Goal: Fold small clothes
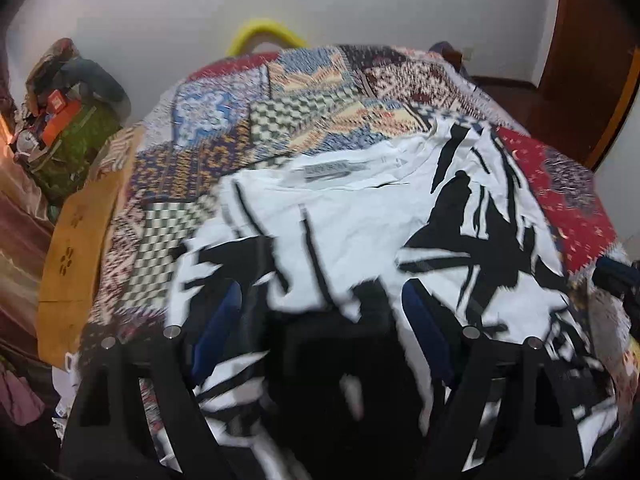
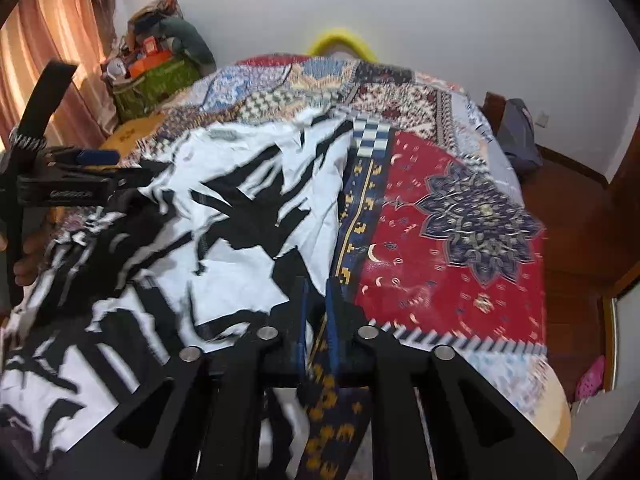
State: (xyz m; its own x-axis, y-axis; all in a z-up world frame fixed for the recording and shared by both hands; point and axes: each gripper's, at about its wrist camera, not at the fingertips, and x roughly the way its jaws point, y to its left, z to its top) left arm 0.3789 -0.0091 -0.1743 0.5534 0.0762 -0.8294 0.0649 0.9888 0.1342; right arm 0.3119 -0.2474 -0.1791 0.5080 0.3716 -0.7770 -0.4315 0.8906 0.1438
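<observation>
A white shirt with black print [image 1: 352, 224] lies spread on the patchwork bedspread [image 1: 240, 128], its neck label at the far edge. My left gripper [image 1: 324, 300] hovers over the shirt's near part, jaws wide apart, blue pads [image 1: 224, 320] showing, nothing between them. In the right wrist view the shirt [image 2: 224, 216] lies to the left. My right gripper [image 2: 318, 284] is at the shirt's right edge, its blue pads nearly together, with no cloth visibly between them. The left gripper [image 2: 100, 176] shows at the far left above the shirt.
The bedspread [image 2: 460, 220] covers the bed. A yellow hoop [image 1: 264, 32] stands behind it at the wall. A pile of bags and boxes [image 1: 64, 112] sits at the far left. An orange-brown board [image 1: 80, 240] lies along the bed's left side. Wooden floor [image 2: 568, 216] is at the right.
</observation>
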